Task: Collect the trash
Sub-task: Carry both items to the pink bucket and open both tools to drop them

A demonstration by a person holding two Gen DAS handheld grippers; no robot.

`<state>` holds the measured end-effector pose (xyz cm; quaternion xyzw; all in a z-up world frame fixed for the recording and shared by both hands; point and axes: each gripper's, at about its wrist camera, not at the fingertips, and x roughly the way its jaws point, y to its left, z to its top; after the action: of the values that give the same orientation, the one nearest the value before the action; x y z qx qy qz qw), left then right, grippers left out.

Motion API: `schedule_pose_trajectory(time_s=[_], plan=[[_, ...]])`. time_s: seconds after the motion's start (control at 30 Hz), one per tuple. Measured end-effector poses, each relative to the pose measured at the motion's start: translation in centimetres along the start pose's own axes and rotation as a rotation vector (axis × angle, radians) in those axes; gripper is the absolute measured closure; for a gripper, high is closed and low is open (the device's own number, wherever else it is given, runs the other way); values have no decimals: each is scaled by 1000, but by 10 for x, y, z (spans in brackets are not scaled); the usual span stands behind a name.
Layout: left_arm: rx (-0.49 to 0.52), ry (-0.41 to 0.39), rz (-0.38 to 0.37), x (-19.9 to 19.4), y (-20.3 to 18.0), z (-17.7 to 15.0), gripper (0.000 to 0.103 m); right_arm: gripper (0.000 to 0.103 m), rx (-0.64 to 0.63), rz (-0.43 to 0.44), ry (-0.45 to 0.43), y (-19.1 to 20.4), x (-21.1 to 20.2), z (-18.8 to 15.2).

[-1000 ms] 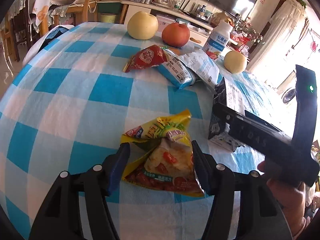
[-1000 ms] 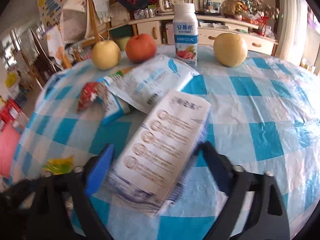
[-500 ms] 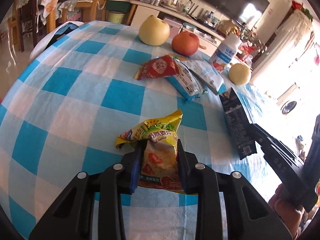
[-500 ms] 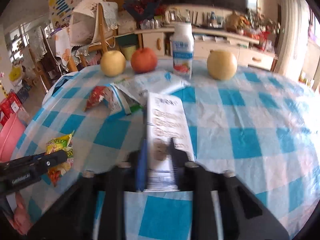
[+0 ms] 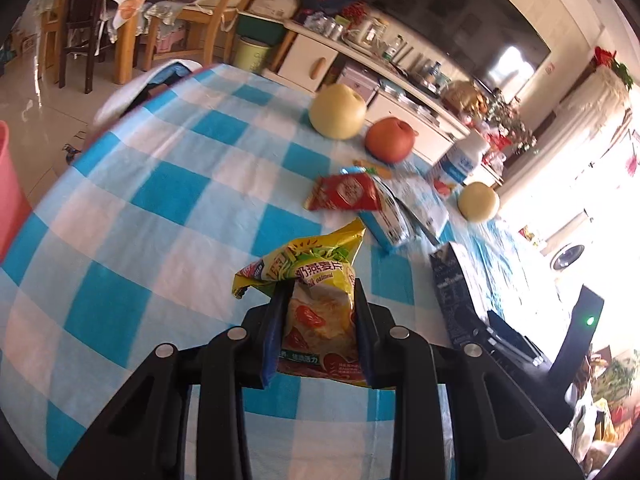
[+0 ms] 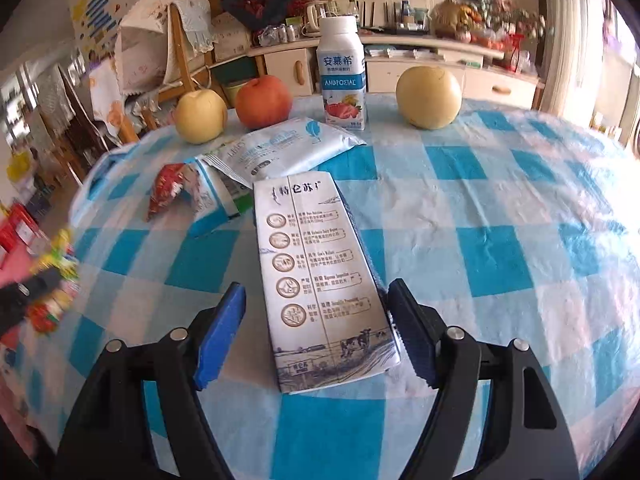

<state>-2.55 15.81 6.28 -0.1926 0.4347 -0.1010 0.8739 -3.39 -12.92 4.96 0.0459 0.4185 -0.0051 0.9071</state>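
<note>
The left gripper (image 5: 318, 320) is clamped on a crumpled yellow foil oatmeal-crisp packet (image 5: 316, 300), its blue-padded fingers (image 5: 273, 336) pressing the packet's sides. The top of the packet flares out above the jaws, and it looks lifted just clear of the blue-and-white checked tablecloth (image 5: 168, 196), near the table's front edge. A pink plastic bin (image 5: 10, 196) shows at the far left, beyond the table's left edge; it is probably where the trash goes.

The right gripper (image 6: 316, 328) has just been opening. Its jaws now stand wide on either side of a flattened white milk carton with blue printing (image 6: 320, 280), which lies on the cloth between them near the front edge. The left pad is apart from the carton; the right pad is just beside its edge, and whether it touches cannot be told. So the carton is not gripped.

Further toward the far edge lie a red foil wrapper (image 6: 170, 188), a pale blue pouch (image 6: 292, 148) and a small crushed blue-and-white carton (image 6: 212, 200), heaped together. Behind them stand two yellow pears (image 6: 200, 116), a red apple (image 6: 262, 102) and an upright white yoghurt-drink bottle (image 6: 342, 76).

The step in hand appears to be carrying the yellow packet off the table. The next move calls for swinging it over the left edge to the pink bin and letting go above it. The right gripper needs a fresh, firmer bite on the carton, perhaps across its narrower side.
</note>
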Motion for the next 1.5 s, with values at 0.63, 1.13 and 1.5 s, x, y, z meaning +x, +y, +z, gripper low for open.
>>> schedule_pose_trajectory(time_s=[0.63,1.13,1.5], plan=[[-70,-72,34,-25,31,20,71,44,-105,66,-79,44,-34,1],[-239,-268,263,-94,121,56,71,44,-312,470,-128,226,-78,42],[-549,-368,562,-162,250,55,71,44,-399,760,4,382,-66,50]])
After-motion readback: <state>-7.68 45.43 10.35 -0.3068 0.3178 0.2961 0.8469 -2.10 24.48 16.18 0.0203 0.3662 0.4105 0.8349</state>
